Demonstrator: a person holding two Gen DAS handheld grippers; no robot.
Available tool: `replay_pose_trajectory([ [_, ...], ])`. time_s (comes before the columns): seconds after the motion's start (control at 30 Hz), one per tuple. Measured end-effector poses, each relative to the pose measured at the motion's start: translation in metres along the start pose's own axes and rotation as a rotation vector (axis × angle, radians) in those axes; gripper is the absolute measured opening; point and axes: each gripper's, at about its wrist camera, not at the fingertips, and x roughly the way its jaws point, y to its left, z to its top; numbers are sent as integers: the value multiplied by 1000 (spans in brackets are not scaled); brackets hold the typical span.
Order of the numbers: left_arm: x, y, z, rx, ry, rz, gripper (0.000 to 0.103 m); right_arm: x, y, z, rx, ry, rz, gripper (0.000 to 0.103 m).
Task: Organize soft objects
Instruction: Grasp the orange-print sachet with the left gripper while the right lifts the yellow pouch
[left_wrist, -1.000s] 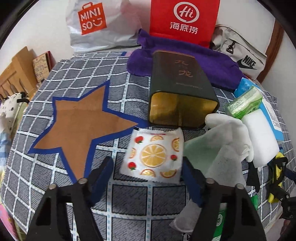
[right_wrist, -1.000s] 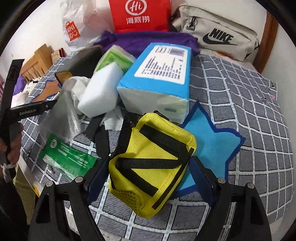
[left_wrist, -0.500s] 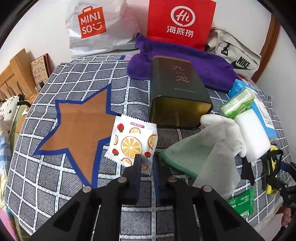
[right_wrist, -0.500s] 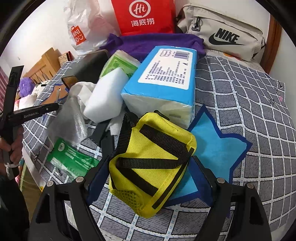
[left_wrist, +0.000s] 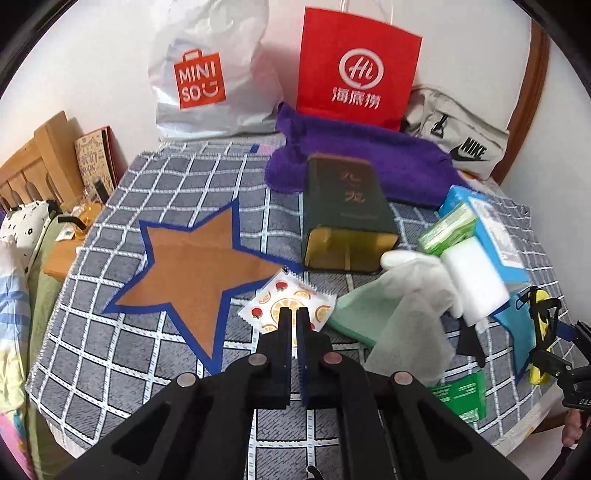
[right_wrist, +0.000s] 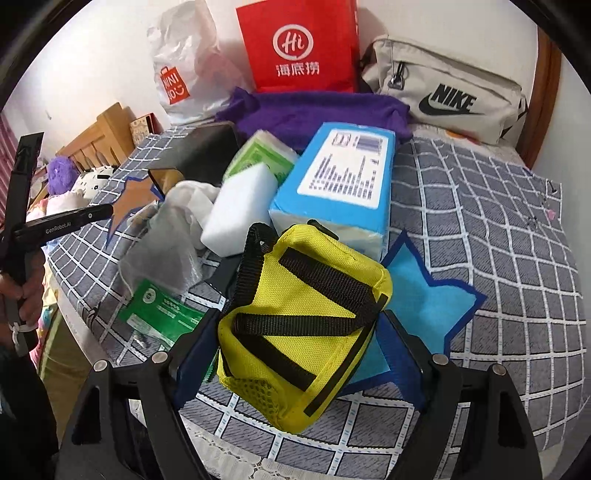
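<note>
- Two grippers are at work over a grey checked cloth (left_wrist: 177, 184). The left gripper (left_wrist: 294, 314) has its jaws pinched nearly together on the near edge of a fruit-print packet (left_wrist: 286, 301), which sits just ahead of it beside the brown star (left_wrist: 192, 273) on the cloth.
- The right gripper (right_wrist: 295, 343) stands wide, one finger on each side of a yellow pouch (right_wrist: 303, 325) with black straps; the pictures do not show whether the fingers press it. The pouch lies partly over a blue star (right_wrist: 428, 291).
- Right of the left gripper a green cloth (left_wrist: 354, 310) and a white cloth (left_wrist: 417, 295) lie heaped, touching the packet's far corner.
- Ahead of the left gripper a dark green tin (left_wrist: 347, 210) lies on its side, open end facing the gripper, with gold characters on top too small to read.
- Crowding in just beyond the pouch are a white sponge (right_wrist: 240, 206), a green tissue pack (right_wrist: 262, 155) and a blue tissue pack (right_wrist: 340, 177) with a printed label too fine to read.
- Left of the right gripper lies a flat green packet (right_wrist: 162, 310).
- Farthest from both grippers, against the wall: a white bag (left_wrist: 210, 74) marked "MINISO", a red bag (left_wrist: 356, 70) marked "Hi" over Chinese characters, a grey pouch (right_wrist: 443, 85) marked "NIKE", and a purple towel (left_wrist: 369, 155) in front of them.
- The left gripper's handle reads "GenRobot.AI" in the right wrist view.
</note>
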Motion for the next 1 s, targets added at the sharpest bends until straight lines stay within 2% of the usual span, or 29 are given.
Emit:
replay_pose_trajectory([
  [0.1,-2,0,2,12,-7,16,4,-6,1,1,-2,-11,4,83],
  [0.23,12,6,2,-8,23,48,5,-4,-1,1,3,-8,3,83],
  [0.27,17,7,1,-12,31,36,6,-2,-1,0,6,-3,4,83],
  [0.33,24,9,-1,-19,39,13,23,3,-5,0,22,7,8,83],
  [0.4,30,10,-2,-16,30,12,55,7,-7,0,32,19,5,83],
  [0.47,35,11,-2,-12,19,7,63,10,-10,3,39,27,-5,83],
  [0.57,46,13,-1,-5,31,-7,63,6,-14,8,49,12,9,83],
  [0.77,74,15,3,12,87,11,63,-20,-17,23,37,-59,12,83],
  [0.93,81,4,1,69,83,27,63,-26,-22,41,44,-77,-13,83],
  [1.0,81,2,1,75,76,28,58,-24,-24,49,41,-76,-31,83],
])
